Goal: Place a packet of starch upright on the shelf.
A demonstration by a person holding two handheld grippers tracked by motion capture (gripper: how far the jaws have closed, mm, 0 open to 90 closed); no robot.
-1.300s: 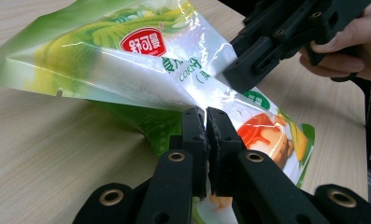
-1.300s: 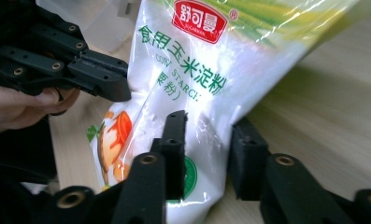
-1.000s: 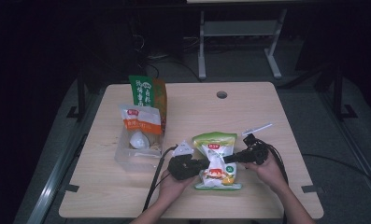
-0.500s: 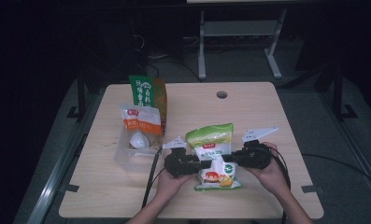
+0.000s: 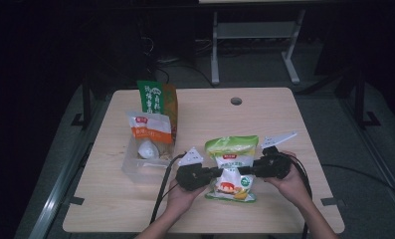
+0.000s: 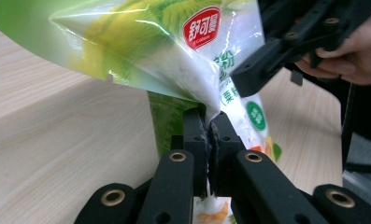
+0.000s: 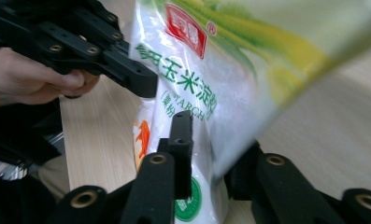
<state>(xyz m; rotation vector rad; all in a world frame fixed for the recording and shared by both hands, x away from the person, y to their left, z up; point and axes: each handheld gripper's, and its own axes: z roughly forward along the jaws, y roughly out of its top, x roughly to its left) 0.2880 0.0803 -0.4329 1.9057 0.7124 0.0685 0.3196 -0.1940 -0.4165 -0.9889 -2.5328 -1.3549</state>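
Left gripper (image 6: 208, 128) has just clamped its jaws on the edge of the green-and-white starch bag (image 6: 174, 51), which is lifted over the wooden table (image 6: 57, 135). The other gripper (image 6: 267, 65) is touching the bag's far side.

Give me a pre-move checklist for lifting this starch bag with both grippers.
1. Left gripper fingers pinch the starch bag edge: ok.
2. Right gripper fingers around the bag's other side, pressing or not: cannot tell; they have just been opening.
3. Bag off the table: not ok, its bottom rests there.
4. Clear of the plastic tub: ok.
5. Bag sealed: cannot tell.
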